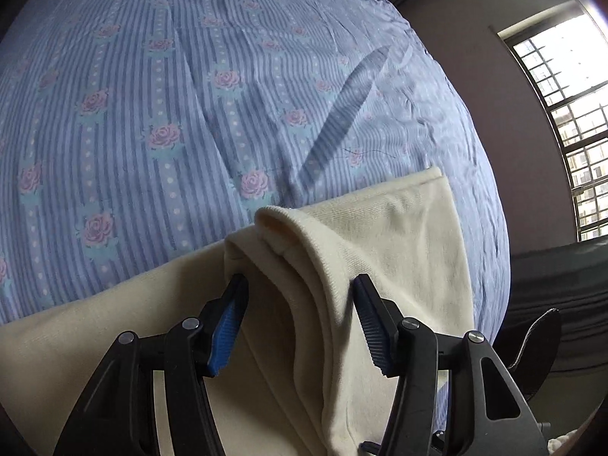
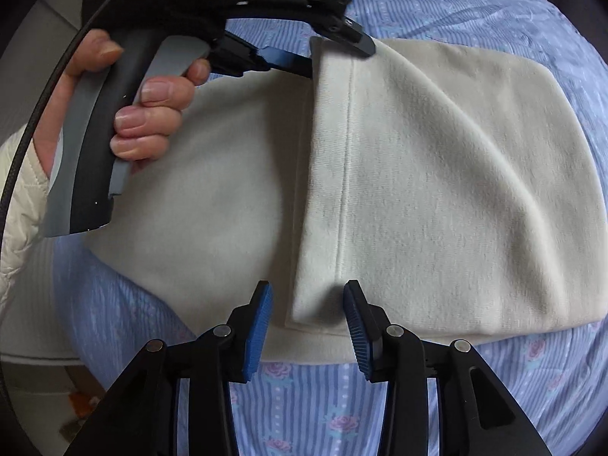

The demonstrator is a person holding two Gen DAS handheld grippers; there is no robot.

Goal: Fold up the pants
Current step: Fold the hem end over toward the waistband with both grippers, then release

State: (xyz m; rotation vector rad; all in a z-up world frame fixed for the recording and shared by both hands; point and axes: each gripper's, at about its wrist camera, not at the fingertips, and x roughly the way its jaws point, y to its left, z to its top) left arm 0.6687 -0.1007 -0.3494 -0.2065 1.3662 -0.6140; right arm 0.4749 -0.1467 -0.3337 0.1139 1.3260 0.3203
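Cream pants (image 2: 437,174) lie on the striped bed (image 1: 152,95), one end doubled over, and both the left gripper (image 1: 300,304) and right gripper (image 2: 307,304) straddle that folded edge with jaws wide, probably lining up the next fold.

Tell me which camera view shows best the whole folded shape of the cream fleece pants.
The right wrist view: the cream fleece pants lie across the blue striped floral bedsheet with the folded-over layer's edge visible. The left wrist view shows only a bunched fold between the open left tongs.
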